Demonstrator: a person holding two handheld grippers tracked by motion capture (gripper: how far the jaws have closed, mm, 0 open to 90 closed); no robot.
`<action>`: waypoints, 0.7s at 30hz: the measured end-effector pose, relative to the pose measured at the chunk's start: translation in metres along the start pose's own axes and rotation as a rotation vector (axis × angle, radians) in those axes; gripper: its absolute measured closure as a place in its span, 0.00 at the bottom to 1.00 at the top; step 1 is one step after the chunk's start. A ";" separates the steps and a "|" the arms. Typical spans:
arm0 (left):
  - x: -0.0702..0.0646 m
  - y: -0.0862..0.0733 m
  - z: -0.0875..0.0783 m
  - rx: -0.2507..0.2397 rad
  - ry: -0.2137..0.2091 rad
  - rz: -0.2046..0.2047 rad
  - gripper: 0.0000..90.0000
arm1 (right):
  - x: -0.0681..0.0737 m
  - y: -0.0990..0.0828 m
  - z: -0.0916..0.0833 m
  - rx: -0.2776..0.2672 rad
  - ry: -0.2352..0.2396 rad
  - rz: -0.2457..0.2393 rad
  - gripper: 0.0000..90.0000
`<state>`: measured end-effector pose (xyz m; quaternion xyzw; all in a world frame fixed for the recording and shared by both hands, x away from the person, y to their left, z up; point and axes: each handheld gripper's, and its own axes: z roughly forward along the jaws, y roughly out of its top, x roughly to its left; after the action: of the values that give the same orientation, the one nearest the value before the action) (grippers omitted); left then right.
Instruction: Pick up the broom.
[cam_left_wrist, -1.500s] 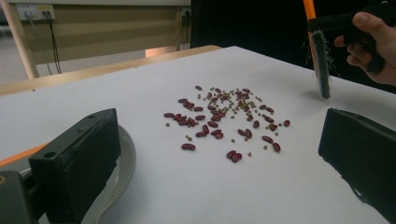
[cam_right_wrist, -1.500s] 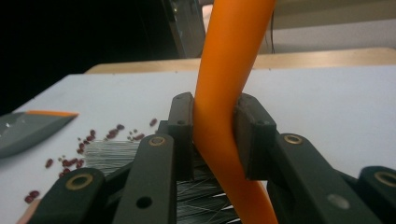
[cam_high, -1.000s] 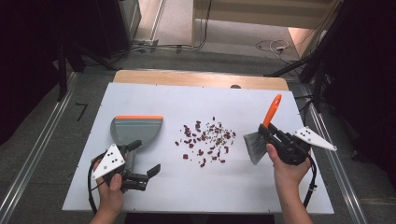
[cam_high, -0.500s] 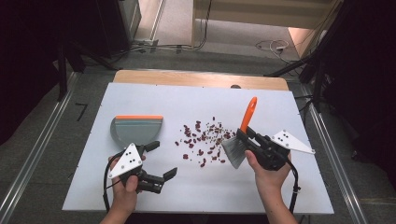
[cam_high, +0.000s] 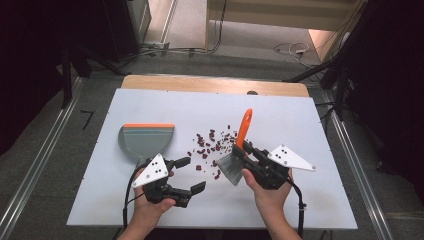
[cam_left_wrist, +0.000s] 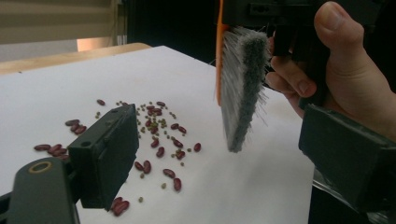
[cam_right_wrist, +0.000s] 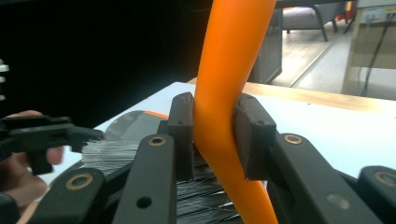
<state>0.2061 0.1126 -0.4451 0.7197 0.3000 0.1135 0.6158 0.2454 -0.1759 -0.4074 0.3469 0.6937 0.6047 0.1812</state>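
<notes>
R tool (cam_high: 243, 150) clamps orange brush (cam_high: 237, 152) by beans (cam_high: 212, 145); L tool (cam_high: 191, 174) open, empty.

An orange-handled hand brush with grey bristles (cam_high: 239, 150), dark red kidney beans mixed with small green beans (cam_high: 210, 145), and a grey plastic dustpan with an orange rim (cam_high: 146, 141) lie on the white tabletop (cam_high: 300, 120).

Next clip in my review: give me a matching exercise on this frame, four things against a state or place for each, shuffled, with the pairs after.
Things:
1. brush
2. dustpan
3. beans
4. left gripper

States or places:
A. scattered loose across the middle of the table
B. open, holding nothing
C. lying flat on the table, nothing gripping it
D. orange handle clamped in the right gripper, bristles down

Pairs: 1-D, 2-C, 3-A, 4-B
</notes>
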 end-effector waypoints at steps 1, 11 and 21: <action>-0.001 0.000 0.001 0.002 -0.004 -0.005 0.18 | 0.003 0.000 0.002 0.002 0.005 -0.005 0.76; -0.015 -0.003 0.016 0.039 -0.007 -0.010 0.35 | 0.029 -0.005 0.010 0.010 0.041 -0.029 0.76; -0.020 -0.007 0.027 0.082 0.007 -0.025 0.54 | 0.046 -0.008 0.014 0.004 0.052 -0.038 0.76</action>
<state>0.2023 0.0794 -0.4536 0.7401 0.3154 0.0962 0.5861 0.2205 -0.1344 -0.4102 0.3182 0.7058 0.6085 0.1739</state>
